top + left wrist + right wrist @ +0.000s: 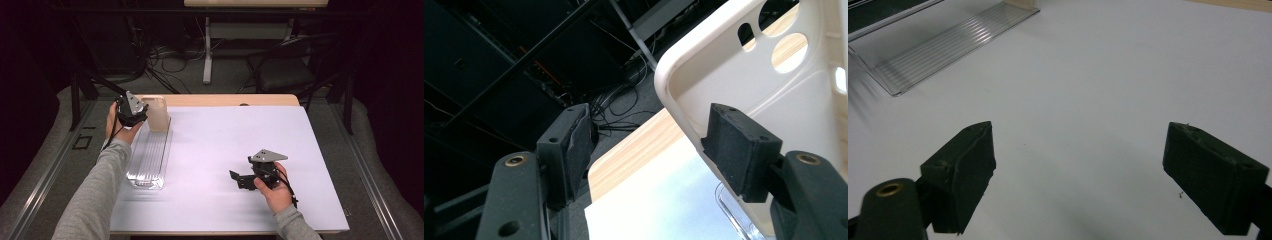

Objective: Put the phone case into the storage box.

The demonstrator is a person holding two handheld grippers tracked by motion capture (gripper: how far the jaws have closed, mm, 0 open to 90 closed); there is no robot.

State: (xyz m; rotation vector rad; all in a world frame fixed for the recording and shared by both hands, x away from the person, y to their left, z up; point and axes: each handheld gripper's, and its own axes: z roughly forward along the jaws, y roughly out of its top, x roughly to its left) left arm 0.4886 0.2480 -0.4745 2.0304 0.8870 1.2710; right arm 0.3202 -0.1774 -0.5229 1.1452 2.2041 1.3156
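Observation:
A cream phone case (158, 115) stands upright at the far end of a clear ribbed tray (148, 160). My left gripper (145, 110) is held up against the case's left side. In the left gripper view the case (734, 75) shows its camera cutouts, and its rounded edge reaches into the gap of my left gripper (656, 147). One pad (741, 150) lies against the case's inner face; the other pad stands well apart from it, so the jaws are open. My right gripper (239, 179) rests low over the white table at the front right, open with nothing between its jaws (1078, 165).
The white table top (240, 135) has a wooden strip (225, 100) along its far edge. The clear tray (948, 45) lies lengthwise at the table's left side. Beyond the table stand a dark chair (285, 70) and a desk leg amid floor cables.

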